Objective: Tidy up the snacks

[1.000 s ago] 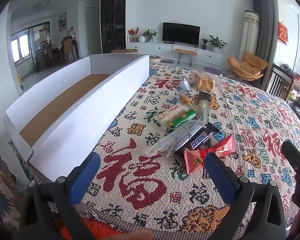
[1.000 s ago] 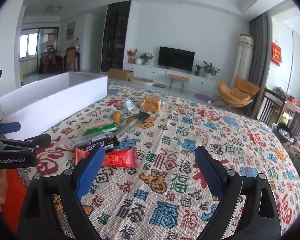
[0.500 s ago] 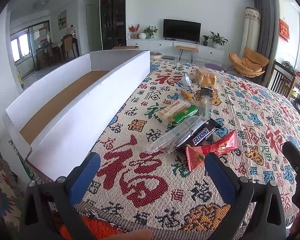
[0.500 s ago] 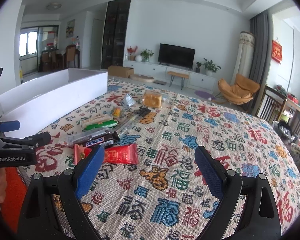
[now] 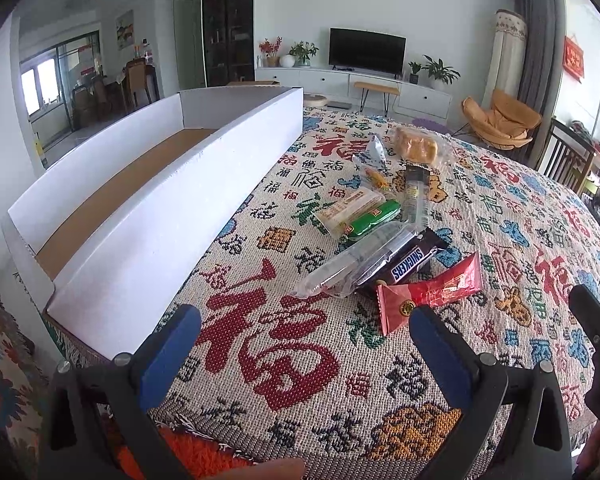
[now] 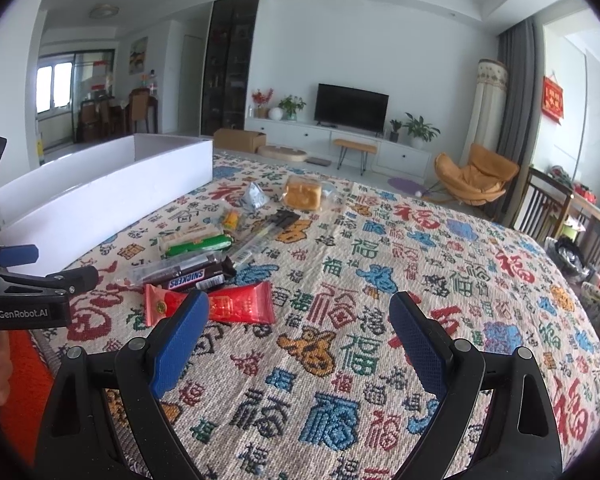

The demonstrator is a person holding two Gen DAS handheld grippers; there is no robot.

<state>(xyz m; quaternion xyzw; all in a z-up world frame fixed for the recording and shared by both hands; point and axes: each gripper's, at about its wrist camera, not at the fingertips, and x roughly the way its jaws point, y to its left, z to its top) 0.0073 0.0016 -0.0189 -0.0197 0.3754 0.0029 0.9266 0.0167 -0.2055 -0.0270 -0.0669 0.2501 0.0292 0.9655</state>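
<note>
Snacks lie in a loose heap on the patterned cloth of the table (image 5: 500, 208), all still outside the long white cardboard box (image 5: 172, 216) that stands along the cloth's left side with its brown floor bare. Nearest the person is a red wrapped candy (image 5: 430, 292), its long axis running left to right with the far-right end raised a little; just behind it, touching, sit a Snickers bar (image 5: 410, 261) and a clear plastic packet (image 5: 352, 264), then a green bar (image 5: 370, 220) and a wrapped bun (image 5: 416, 145) farther off. The left tongs (image 5: 304, 344) hang released and empty, the candy just ahead and toward their right finger — the closer of the two. The right tongs (image 6: 300, 338) are spread wide too, gripping nothing, with the same candy ahead and to their left, partly behind the left fingertip (image 6: 182, 326). Judging by this, the left side has the shorter reach, and also the shorter carry to the box.
</note>
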